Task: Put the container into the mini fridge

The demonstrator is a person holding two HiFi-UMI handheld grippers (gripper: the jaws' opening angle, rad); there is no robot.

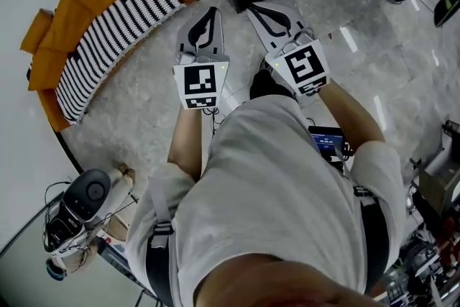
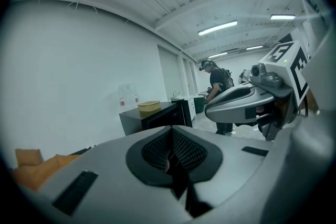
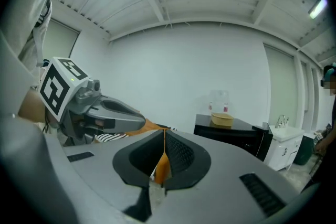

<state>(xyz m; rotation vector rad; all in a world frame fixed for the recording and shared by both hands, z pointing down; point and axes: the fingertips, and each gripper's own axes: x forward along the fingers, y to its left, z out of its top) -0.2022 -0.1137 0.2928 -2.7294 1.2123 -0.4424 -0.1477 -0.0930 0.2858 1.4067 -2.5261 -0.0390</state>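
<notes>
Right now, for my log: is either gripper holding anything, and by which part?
Nothing. Left gripper and right gripper have jaws together, empty; the container sits on the fridge.

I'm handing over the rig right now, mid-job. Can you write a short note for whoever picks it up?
Left gripper: jaws together, nothing between them.
Right gripper: jaws together, nothing between them. The orange in the gap is the sofa behind.
Both are held side by side in front of the person.
The tan container sits on top of the black mini fridge ahead, out of reach of either gripper.
Done: nothing yet.
Left: walk up to the fridge, open its door (it looks shut, though that is hard to confirm from here), lift the container off the top and set it inside.
</notes>
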